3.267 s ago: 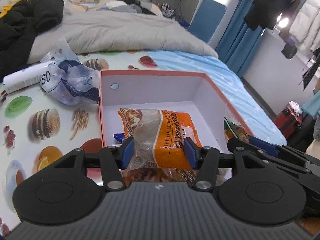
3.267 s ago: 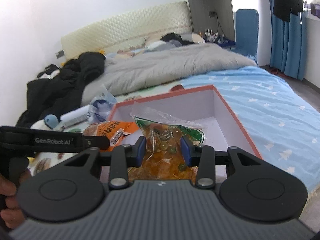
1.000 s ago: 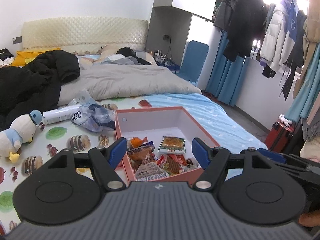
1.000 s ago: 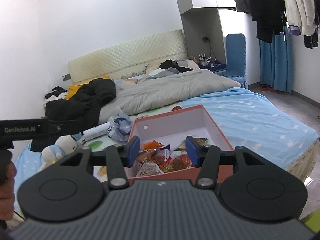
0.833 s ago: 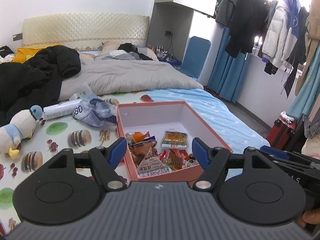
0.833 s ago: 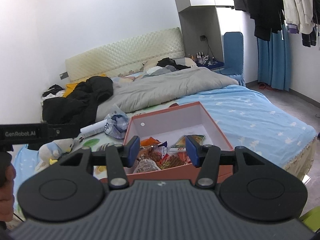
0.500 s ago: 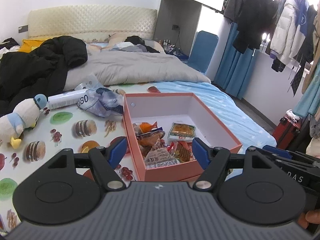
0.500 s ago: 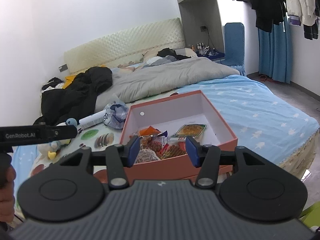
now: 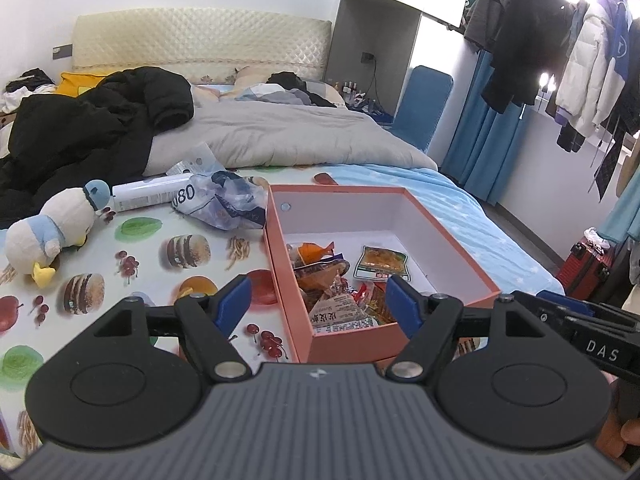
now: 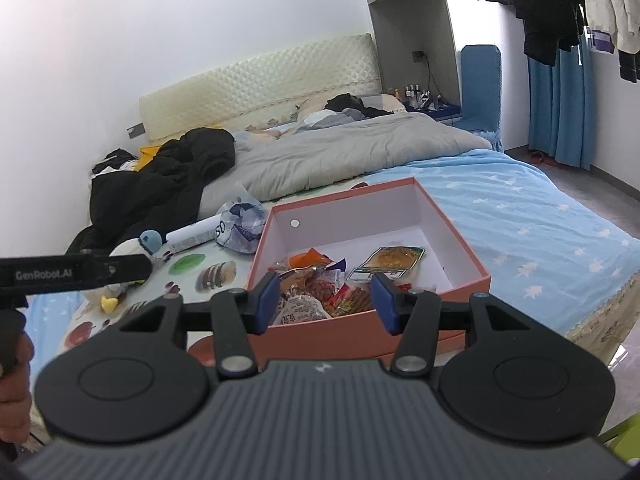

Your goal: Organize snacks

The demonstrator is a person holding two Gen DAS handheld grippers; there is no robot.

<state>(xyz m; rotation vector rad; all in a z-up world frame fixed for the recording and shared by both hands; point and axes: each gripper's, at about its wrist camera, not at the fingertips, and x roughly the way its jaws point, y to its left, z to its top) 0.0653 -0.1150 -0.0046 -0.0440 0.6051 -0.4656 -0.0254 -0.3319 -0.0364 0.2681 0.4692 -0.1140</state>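
Observation:
A salmon-pink open box (image 9: 352,340) with a white inside sits on the bed. Several snack packets (image 9: 340,280) are heaped in its near left part, and a green-edged orange packet (image 9: 382,262) lies flat beside them. My left gripper (image 9: 318,300) hovers just short of the box's near wall, open wide with nothing between its blue pads. In the right wrist view, the same box (image 10: 332,340) and snack packets (image 10: 320,280) lie ahead of my right gripper (image 10: 326,298), which is open and empty too. The left gripper's black body (image 10: 72,272) juts in from the left there.
Left of the box on the food-print sheet lie a crumpled plastic bag (image 9: 224,204), a white tube (image 9: 152,196) and a plush penguin (image 9: 52,232). A black jacket (image 9: 92,128) and a grey duvet (image 9: 288,136) fill the far bed. A red suitcase (image 9: 588,264) stands at right.
Both grippers earlier held a packet each over the box; those packets now lie inside and both grippers are pulled back, empty. Over the last second the left gripper has sunk lower.

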